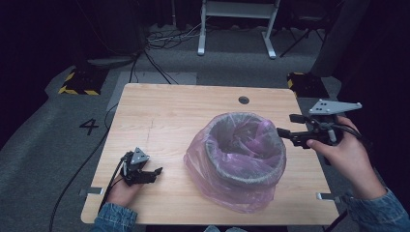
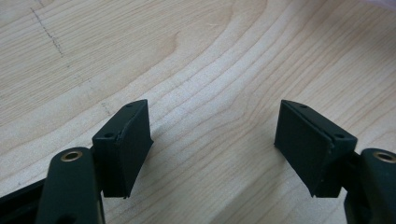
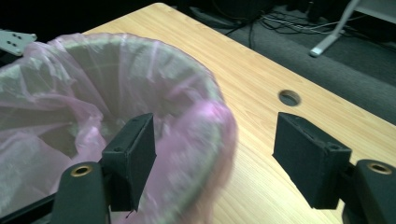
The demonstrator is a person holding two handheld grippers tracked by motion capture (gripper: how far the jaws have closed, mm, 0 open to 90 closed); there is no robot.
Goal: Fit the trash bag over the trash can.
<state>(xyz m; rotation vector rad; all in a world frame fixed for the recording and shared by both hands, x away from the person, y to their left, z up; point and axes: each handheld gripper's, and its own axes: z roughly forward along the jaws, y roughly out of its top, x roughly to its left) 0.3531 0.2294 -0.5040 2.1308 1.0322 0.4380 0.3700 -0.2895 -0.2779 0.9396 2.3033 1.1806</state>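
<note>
A grey round bin (image 1: pixel 244 166) lined with a pink plastic bag (image 1: pixel 212 166) stands right of the table's middle. My right gripper (image 1: pixel 286 124) hovers at the bin's right rim, open, with one jaw over the bag's edge and the other outside it. In the right gripper view the bag-covered rim (image 3: pixel 205 121) runs between the open fingers (image 3: pixel 130 158), nothing clamped. My left gripper (image 1: pixel 153 172) rests low at the table's front left, open and empty. The left gripper view looks along its spread fingers (image 2: pixel 123 149) onto bare wood.
The wooden table (image 1: pixel 164 116) has a cable hole (image 1: pixel 243 100) near its far edge. Beyond it lie floor cables (image 1: pixel 164 41), a white desk frame (image 1: pixel 237 24) and yellow-black striped blocks (image 1: pixel 77 82). A "4" is marked on the floor (image 1: pixel 89 126) at left.
</note>
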